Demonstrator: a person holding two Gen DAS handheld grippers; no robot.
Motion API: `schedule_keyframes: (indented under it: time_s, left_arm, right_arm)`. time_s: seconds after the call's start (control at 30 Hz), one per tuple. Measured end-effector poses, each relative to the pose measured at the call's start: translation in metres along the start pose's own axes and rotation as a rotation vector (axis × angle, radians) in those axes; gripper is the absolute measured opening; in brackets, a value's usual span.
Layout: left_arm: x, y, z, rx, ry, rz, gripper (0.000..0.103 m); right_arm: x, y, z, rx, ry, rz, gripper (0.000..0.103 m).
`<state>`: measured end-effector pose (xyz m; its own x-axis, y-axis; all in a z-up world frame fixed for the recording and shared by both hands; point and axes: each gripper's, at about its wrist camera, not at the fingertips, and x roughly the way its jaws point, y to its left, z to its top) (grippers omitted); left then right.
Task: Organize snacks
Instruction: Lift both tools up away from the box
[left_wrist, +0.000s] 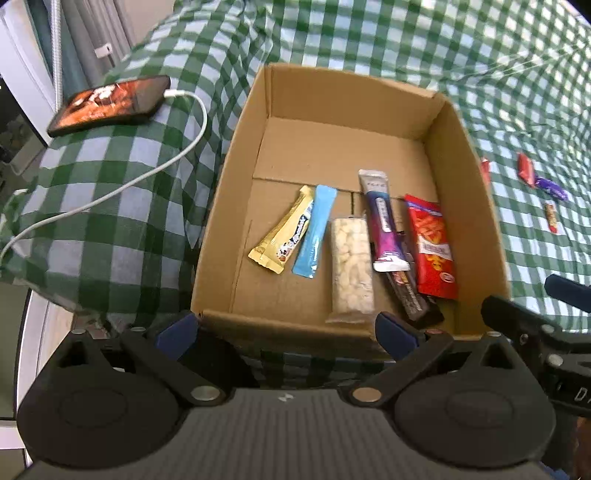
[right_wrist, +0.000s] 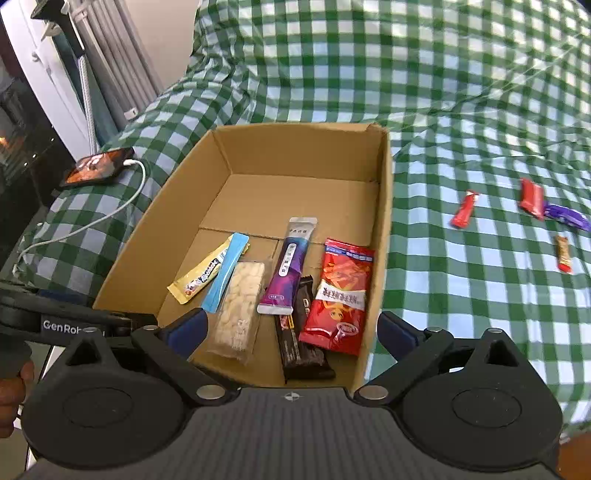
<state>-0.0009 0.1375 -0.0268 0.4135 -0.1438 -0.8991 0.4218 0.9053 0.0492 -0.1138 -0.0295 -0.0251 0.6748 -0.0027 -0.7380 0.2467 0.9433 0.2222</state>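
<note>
An open cardboard box (left_wrist: 236, 155) (right_wrist: 386, 206) sits on a green checked cloth. Inside lie several snacks: a yellow bar (left_wrist: 282, 234) (right_wrist: 197, 278), a blue stick (left_wrist: 315, 230) (right_wrist: 225, 273), a clear pack of white pieces (left_wrist: 351, 258) (right_wrist: 240, 306), a purple pouch (left_wrist: 382, 221) (right_wrist: 288, 266), a dark bar (left_wrist: 410, 291) (right_wrist: 301, 343) and a red packet (left_wrist: 432, 247) (right_wrist: 340, 295). My left gripper (left_wrist: 288, 330) is open and empty above the box's near wall. My right gripper (right_wrist: 291, 332) is open and empty over the box's near right part.
Loose snacks lie on the cloth right of the box: a red bar (right_wrist: 464, 208), a red packet (right_wrist: 532, 197) (left_wrist: 526, 170), a purple wrapper (right_wrist: 567, 217) (left_wrist: 552, 188) and a small orange bar (right_wrist: 563, 253) (left_wrist: 550, 218). A phone (left_wrist: 110, 103) (right_wrist: 98, 168) on a white cable lies left.
</note>
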Motion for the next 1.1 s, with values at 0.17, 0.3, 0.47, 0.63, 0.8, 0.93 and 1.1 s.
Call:
schedule_keyframes:
  time_s: [0.17,0.3,0.47,0.63,0.8,0.93,1.1]
  left_arm:
    - [-0.033,-0.007,-0.015,0.018,-0.070,-0.003,0.103]
    - [-0.055,-0.012,-0.028,0.023,-0.117,0.000,0.103]
    - [-0.072,-0.019,-0.048,0.019,-0.141,-0.004,0.103]
    - [-0.089,-0.027,-0.066,0.030,-0.170,-0.010,0.103]
    - [-0.105,-0.031,-0.075,0.067,-0.222,-0.001,0.103]
    - [-0.109,-0.025,-0.076,0.053,-0.240,0.007,0.103]
    - [-0.108,-0.022,-0.076,0.032,-0.225,-0.022,0.103]
  right_arm:
    - [-0.031,0.010,-0.018,-0.026,-0.038,0.000,0.100]
    - [-0.054,0.017,-0.028,-0.049,-0.077,-0.005,0.102]
    - [-0.080,0.016,-0.038,-0.036,-0.136,-0.011,0.102]
    - [-0.099,0.015,-0.052,-0.031,-0.166,-0.004,0.102]
    - [-0.116,0.013,-0.060,-0.020,-0.209,-0.009,0.102]
    - [-0.119,0.014,-0.060,-0.012,-0.215,-0.004,0.102]
    - [-0.126,0.017,-0.062,-0.022,-0.226,-0.022,0.102]
